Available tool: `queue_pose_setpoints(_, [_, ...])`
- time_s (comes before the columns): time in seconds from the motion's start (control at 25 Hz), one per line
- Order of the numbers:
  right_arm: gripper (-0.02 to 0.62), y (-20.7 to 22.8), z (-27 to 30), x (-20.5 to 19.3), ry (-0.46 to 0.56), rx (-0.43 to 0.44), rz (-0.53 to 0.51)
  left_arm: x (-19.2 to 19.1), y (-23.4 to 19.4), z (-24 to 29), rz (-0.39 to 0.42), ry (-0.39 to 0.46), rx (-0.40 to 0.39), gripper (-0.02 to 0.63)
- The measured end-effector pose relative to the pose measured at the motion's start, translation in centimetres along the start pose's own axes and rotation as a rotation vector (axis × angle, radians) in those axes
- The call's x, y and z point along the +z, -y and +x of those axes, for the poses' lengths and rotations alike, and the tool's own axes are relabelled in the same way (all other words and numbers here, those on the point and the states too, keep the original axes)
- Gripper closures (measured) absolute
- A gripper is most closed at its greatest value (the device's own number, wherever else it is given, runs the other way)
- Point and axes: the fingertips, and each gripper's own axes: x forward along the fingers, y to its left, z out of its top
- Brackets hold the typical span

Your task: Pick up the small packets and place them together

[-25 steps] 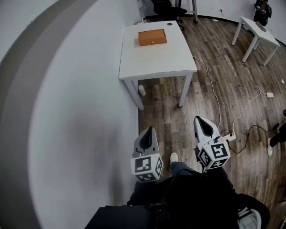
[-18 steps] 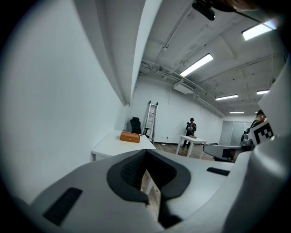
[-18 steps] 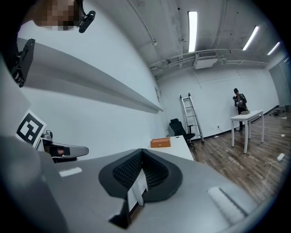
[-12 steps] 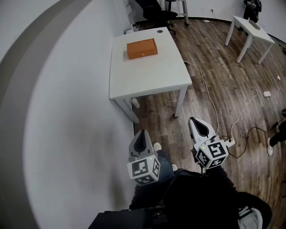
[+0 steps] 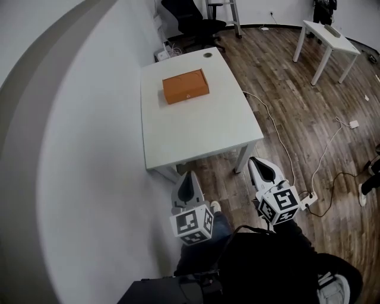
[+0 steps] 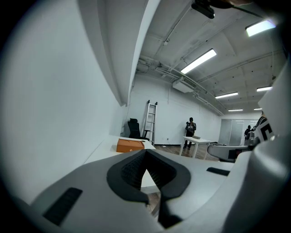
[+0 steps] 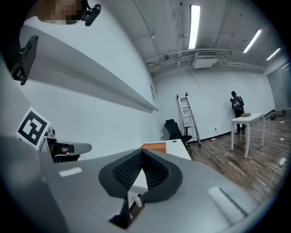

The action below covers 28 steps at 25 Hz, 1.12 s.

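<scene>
While beside wall point(image 5: 89, 148), white table point(image 5: 196, 130), wood floor point(image 5: 297, 101)

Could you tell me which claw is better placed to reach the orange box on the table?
Left, probably: the left claw lines up with the orange box on the white table, while the right claw sits by the table's right corner. Both are shut and empty.

Bare office-like workroom, white desk point(image 5: 199, 127), black swivel chair point(image 5: 189, 13), plank floor point(image 5: 297, 113), ceiling strip lights point(image 6: 199, 61), ladder point(image 6: 150, 122)
</scene>
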Motion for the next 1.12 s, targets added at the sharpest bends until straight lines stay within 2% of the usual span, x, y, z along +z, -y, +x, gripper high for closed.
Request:
queue_pose_setpoints(0.32, [0.594,0.1,12.4,1.1,-0.019,-0.01,-0.003,2.7,-5.1,10.2,-0.014,-0.027,-0.046,0.607])
queue_pose_setpoints(0.68, [0.594,0.4,20.6,0.8,-0.043,-0.011,0.002,2.1,-8.8,16.4,-0.028,-0.079,-0.053,0.607])
queue_pose_setpoints(0.96, [0.594,1.4,28.1,0.5,-0.076,0.047,-0.002,2.3,-11.1,21.8,-0.048,-0.1,-0.021,0.607])
queue_pose_setpoints(1.12, [0.594,2.7,32.9,-0.1,-0.128,0.079,-0.001,3.2,-12.6,25.3,-0.039,-0.117,0.021,0.607])
